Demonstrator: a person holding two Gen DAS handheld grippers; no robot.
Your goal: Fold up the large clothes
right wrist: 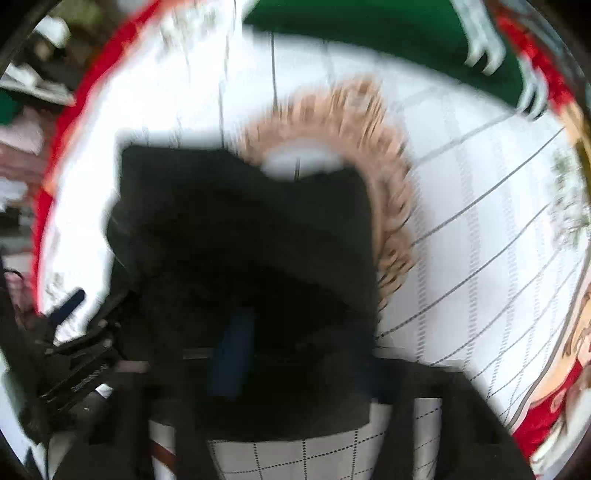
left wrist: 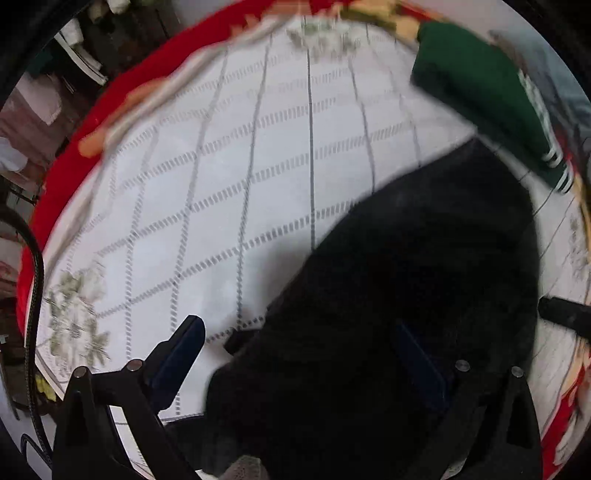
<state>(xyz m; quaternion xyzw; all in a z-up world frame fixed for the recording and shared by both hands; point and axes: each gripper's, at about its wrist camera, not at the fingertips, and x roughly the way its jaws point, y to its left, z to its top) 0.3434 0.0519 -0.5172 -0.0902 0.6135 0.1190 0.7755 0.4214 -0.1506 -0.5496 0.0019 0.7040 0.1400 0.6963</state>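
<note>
A black garment (left wrist: 406, 295) lies on the white checked cloth (left wrist: 258, 166). In the right wrist view it (right wrist: 240, 229) shows a tan fur-trimmed hood (right wrist: 391, 177). My left gripper (left wrist: 306, 354) is open; its left finger (left wrist: 181, 354) is over bare cloth, its right finger (left wrist: 421, 362) rests over the black fabric. My right gripper (right wrist: 295, 354) hovers over the garment with black fabric between its blue fingers (right wrist: 234, 354); blur hides whether it grips. The left gripper also shows at the left of the right wrist view (right wrist: 66, 306).
A folded green garment with white stripes (left wrist: 487, 99) lies at the far right of the cloth, also in the right wrist view (right wrist: 388, 33). A red blanket edge (left wrist: 74, 155) rims the cloth. Clutter lies beyond the left edge.
</note>
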